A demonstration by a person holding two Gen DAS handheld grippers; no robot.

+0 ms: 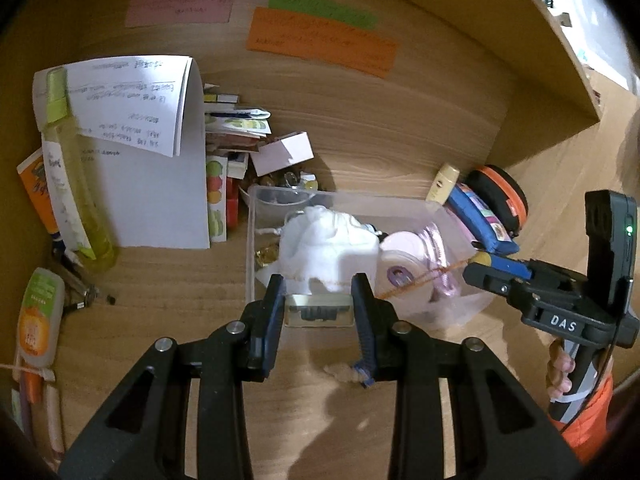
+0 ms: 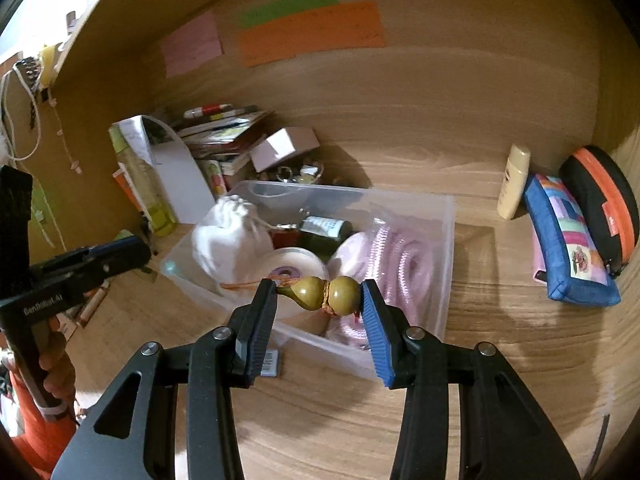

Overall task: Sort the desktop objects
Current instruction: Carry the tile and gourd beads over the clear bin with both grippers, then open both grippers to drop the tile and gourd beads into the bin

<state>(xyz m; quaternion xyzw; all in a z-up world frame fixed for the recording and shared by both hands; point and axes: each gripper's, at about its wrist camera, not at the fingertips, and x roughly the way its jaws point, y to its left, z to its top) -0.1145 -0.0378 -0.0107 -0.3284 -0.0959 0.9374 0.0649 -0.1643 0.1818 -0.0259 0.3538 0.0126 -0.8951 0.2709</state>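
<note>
A clear plastic bin [image 2: 436, 240] stands on the wooden desk and holds a white drawstring pouch [image 2: 228, 236], a tape roll [image 2: 296, 264], a dark bottle [image 2: 324, 228] and a coiled pink cord [image 2: 400, 264]. My right gripper [image 2: 320, 296] is shut on an olive gourd charm [image 2: 320, 294] with an orange string, held above the bin's near edge. My left gripper [image 1: 318, 292] is shut on a small clear case [image 1: 318, 312] with a dark part inside, at the bin's [image 1: 252, 240] near wall. The right gripper [image 1: 492, 276] shows at the right of the left wrist view.
Left of the bin stand white papers [image 1: 160, 184], a yellow-green bottle [image 1: 68, 184], stacked books and a small pink box [image 1: 284, 152]. A cream tube [image 2: 514, 182], a blue patchwork pouch [image 2: 568, 240] and an orange-black case [image 2: 604, 208] lie right. Coloured notes hang on the back wall.
</note>
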